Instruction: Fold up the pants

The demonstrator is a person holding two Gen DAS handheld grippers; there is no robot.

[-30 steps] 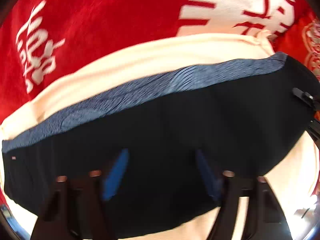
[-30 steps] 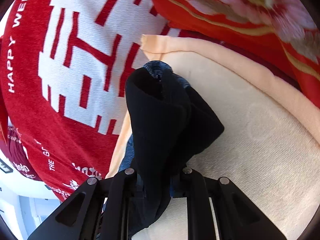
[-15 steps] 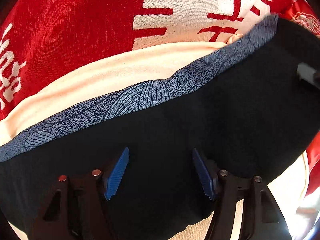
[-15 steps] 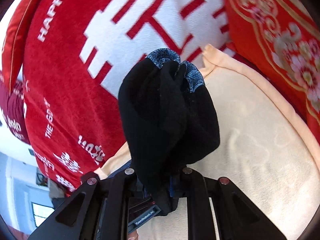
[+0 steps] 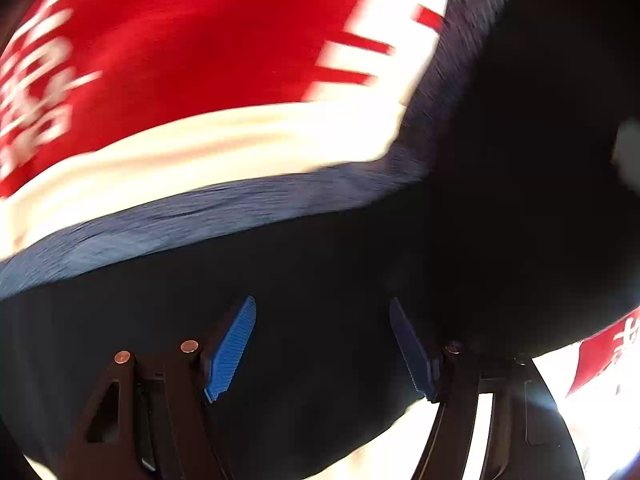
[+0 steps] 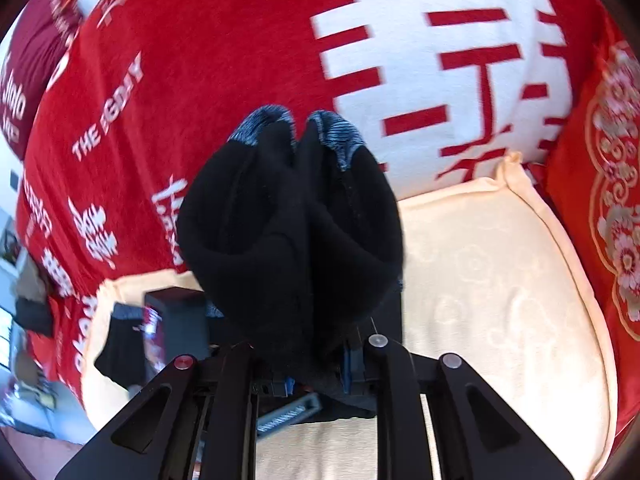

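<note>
Pants [image 5: 320, 280]: black, soft and limp, patterned blue-grey band along the edge, spread over the cream cushion [image 5: 200, 160] and red blanket [image 5: 180, 40]. Left gripper [image 5: 322, 344] at six o'clock, blue fingers [image 5: 232, 356] opening, cloth beneath but not pinched. Right gripper [image 6: 312, 364] at six o'clock clamps a bunched black fold, fingers easing apart. Judgement: light, drapes and slips readily; best held at the band or a doubled edge.

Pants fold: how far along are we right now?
Midway. Done: nothing looks finished. In hand: the right gripper has a bunched end of the black pants between its jaws, which are opening, above the cream mat. The left gripper, jaws opening, hovers over spread fabric. Left: laying that end down and flattening.
</note>
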